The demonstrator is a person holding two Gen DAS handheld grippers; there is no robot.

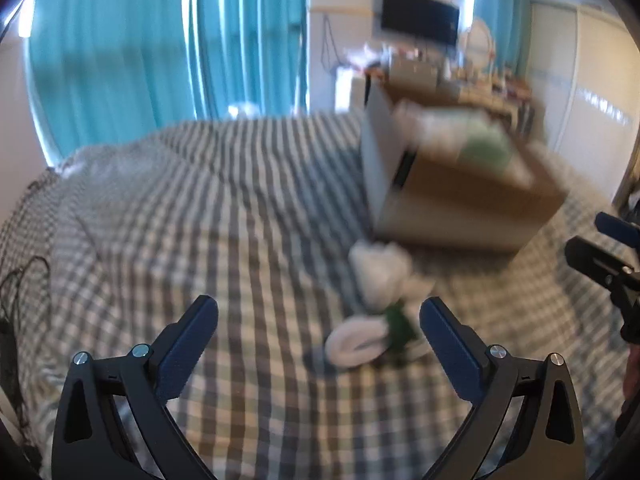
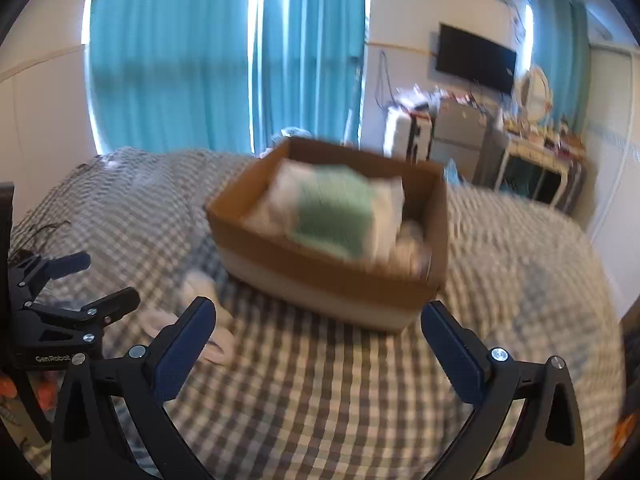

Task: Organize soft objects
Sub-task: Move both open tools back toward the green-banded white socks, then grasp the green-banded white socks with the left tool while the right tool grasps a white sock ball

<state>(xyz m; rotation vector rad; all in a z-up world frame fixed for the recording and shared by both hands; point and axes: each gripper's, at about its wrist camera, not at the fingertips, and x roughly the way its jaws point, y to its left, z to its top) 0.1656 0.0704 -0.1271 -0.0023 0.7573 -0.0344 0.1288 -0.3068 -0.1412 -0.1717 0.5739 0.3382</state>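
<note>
Your left gripper (image 1: 319,316) and right gripper (image 2: 319,322) are both spread, empty. The white-and-green plush toy (image 1: 378,304) lies at one o'clock, before the brown cardboard box (image 2: 332,276). Motion blur risks a misjudged, slipping pinch.

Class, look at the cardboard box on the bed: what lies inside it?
Inside the cardboard box lies a white bundle with a green patch, filling most of it, with more white soft items at its right end. Blur hides what they are; anything underneath is covered.

Grey-white checked bedspread (image 2: 320,392), brown box (image 2: 320,276), teal curtains (image 2: 176,60).
</note>
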